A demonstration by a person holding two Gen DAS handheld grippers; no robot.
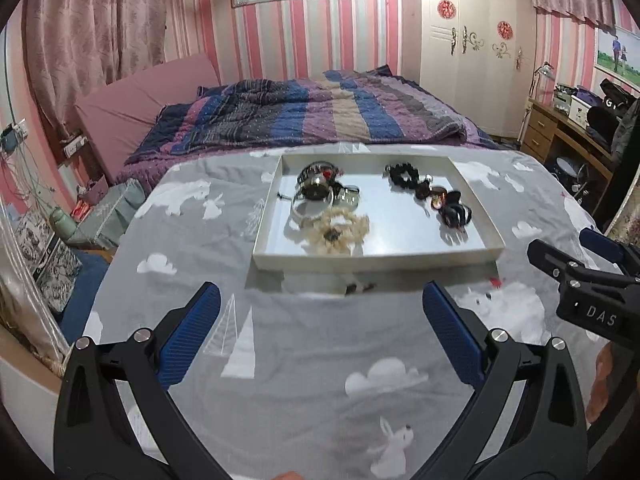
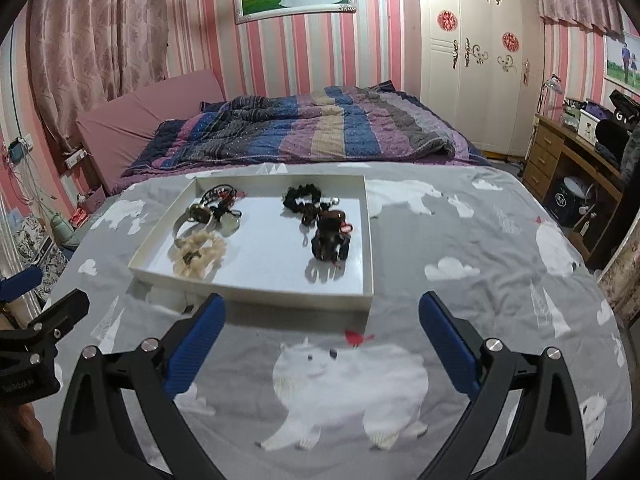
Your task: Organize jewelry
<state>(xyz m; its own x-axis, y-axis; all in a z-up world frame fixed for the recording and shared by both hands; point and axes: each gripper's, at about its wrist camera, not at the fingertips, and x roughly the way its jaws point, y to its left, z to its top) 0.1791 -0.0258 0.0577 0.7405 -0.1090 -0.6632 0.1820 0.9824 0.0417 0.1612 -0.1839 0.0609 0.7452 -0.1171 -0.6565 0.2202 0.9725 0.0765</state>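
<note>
A shallow white tray [image 1: 476,254] lies on the grey printed bedsheet; it also shows in the right wrist view [image 2: 320,296]. In it, a left heap holds bracelets [image 1: 316,190] and a cream scrunchie [image 1: 340,230]. A right heap holds a black scrunchie [image 1: 404,176] and dark hair claws [image 1: 454,212]. The same cream scrunchie [image 2: 198,254] and dark claws [image 2: 330,240] show in the right wrist view. My left gripper [image 1: 322,292] is open and empty, just short of the tray's near edge. My right gripper [image 2: 322,304] is open and empty at the tray's near right corner.
The sheet [image 1: 304,360] covers a bed, with a striped quilt [image 1: 304,112] behind the tray. A white wardrobe [image 2: 480,60] and a wooden desk [image 2: 560,160] stand at the right. Boxes and cables crowd the floor at the left [image 1: 52,232].
</note>
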